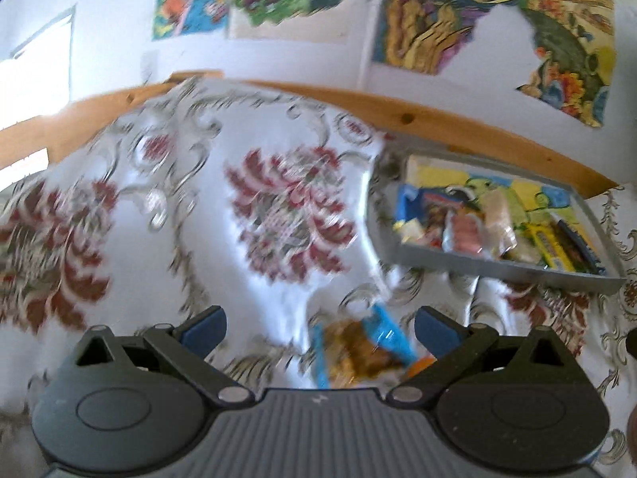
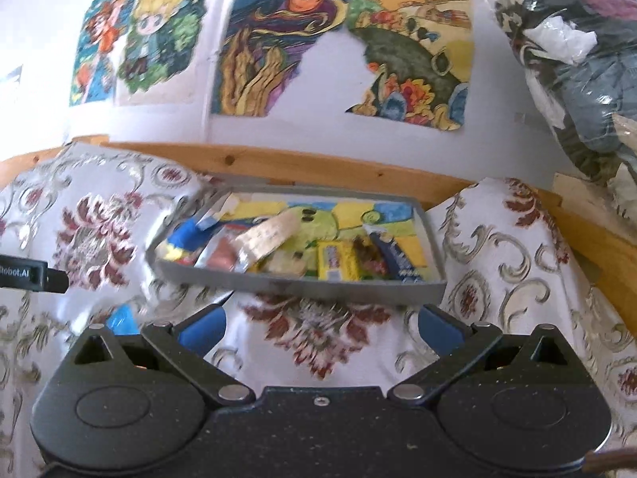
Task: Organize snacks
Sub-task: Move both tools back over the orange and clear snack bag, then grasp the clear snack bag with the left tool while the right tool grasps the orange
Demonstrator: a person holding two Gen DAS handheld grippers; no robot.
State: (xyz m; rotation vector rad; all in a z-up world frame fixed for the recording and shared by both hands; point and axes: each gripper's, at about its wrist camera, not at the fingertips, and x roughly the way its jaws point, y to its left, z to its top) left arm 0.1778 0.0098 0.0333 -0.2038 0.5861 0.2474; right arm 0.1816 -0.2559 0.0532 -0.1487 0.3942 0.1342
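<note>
A big white cloth with red flowers point(image 1: 278, 207) covers the table, and a wooden rail point(image 2: 318, 163) runs along the far edge under a wall of bright drawings point(image 2: 278, 44). On the cloth sits a gray tray point(image 2: 302, 285), already holding a heap of snacks: a yellow pack point(image 2: 336, 259), a tan wrapper point(image 2: 270, 235), a blue one and more. In the right wrist view the tray lies at twelve o'clock, just past the fingertips. In the left wrist view it sits off at two o'clock, farther away. One snack is not in the tray yet. It is a blue snack packet point(image 1: 358, 346) with something brown showing on it, lying on the cloth. The left gripper point(image 1: 320, 324) has its blue fingers point(image 1: 203, 324) spread wide and holds nothing. The packet lies right between them, a bit toward the five o'clock side, close to the right finger. The picture is blurry, so its long side is hard to tell, but it seems to slant from eleven o'clock to five o'clock. The right gripper point(image 2: 320, 324) is spread wide too, with only cloth between its fingers. So the left gripper is the nearer one to the loose packet, and it looks ready to close on it, then carry it over toward two o'clock to the tray.
</note>
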